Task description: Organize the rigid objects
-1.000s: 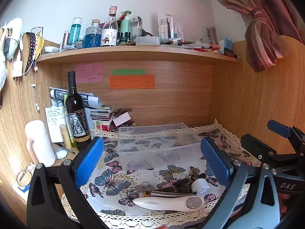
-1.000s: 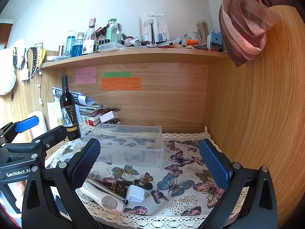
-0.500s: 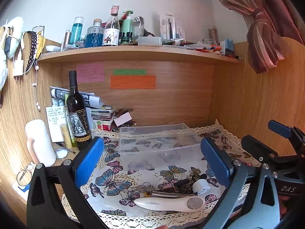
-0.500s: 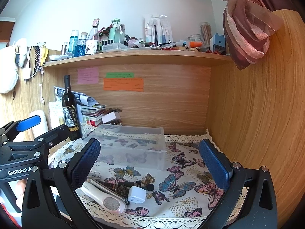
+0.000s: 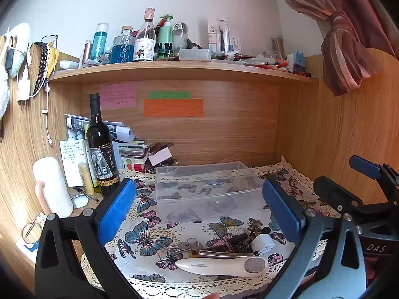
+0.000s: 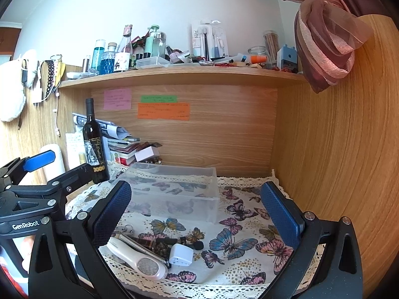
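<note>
Two grippers up, both with fingers spread wide, nothing between them, both hanging above the near edge of the bench.

Left wrist view, left to right: white tumbler point(image 5: 51, 186) at far left of frame, small round mirror point(image 5: 79, 201) just beside its base. Wine bottle point(image 5: 101, 149) upright left of centre, paper stack behind it. Left gripper point(image 5: 199, 211) frames the middle; blue pads at lower left and lower right of frame. Clear plastic bin point(image 5: 207, 189) centre frame, empty, sitting on the butterfly cloth point(image 5: 144, 239). Below the bin, lower centre: keys point(image 5: 185, 246), white handheld device point(image 5: 219, 265) lying flat with its round metal head pointing right, white plug adapter point(image 5: 261, 243) just right of it, dark small items bunched between them, too cluttered to separate. Right gripper body shows at right edge of frame.

Right wrist view, left to right: left gripper body at left edge, bottle behind it. Right gripper point(image 6: 197, 214) frames the centre. Same pile sits lower left of frame, near the left pad: device, then adapter, touching or nearly so. Bin upper centre, apart from the pile. Right half of the cloth bare. Shelf point(image 6: 174, 74) across the top, packed with bottles. Curtain point(image 6: 324, 37) knotted at upper right.
</note>
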A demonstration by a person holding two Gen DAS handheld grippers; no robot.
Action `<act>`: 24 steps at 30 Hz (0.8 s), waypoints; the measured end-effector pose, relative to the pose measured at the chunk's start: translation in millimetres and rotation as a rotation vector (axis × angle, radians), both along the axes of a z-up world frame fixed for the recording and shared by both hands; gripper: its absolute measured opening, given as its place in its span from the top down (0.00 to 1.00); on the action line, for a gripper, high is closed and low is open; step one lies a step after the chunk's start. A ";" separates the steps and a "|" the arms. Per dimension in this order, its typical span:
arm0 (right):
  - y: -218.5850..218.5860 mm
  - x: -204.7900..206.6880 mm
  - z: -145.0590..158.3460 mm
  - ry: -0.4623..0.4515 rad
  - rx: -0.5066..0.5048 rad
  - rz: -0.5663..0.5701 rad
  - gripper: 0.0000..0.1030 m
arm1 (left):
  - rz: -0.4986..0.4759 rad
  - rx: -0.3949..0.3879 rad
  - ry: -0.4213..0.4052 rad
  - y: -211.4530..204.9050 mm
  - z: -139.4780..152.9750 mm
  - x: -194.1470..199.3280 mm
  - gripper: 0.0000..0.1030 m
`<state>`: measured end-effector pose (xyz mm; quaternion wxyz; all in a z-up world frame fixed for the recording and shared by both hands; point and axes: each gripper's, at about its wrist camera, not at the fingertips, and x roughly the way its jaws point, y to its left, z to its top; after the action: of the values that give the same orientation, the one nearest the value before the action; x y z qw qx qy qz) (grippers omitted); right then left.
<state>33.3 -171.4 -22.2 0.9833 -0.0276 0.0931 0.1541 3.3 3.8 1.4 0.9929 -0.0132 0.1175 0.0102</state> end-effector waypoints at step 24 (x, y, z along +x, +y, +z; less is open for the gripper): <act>-4.1 47.6 -53.6 0.276 -0.010 0.066 0.38 | -0.076 -0.096 0.324 13.0 -64.2 48.1 0.25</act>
<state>80.9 -175.5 -75.7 0.9554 -0.0140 0.2273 0.1882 51.4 16.8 -62.8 0.9589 -0.0542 0.2768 -0.0309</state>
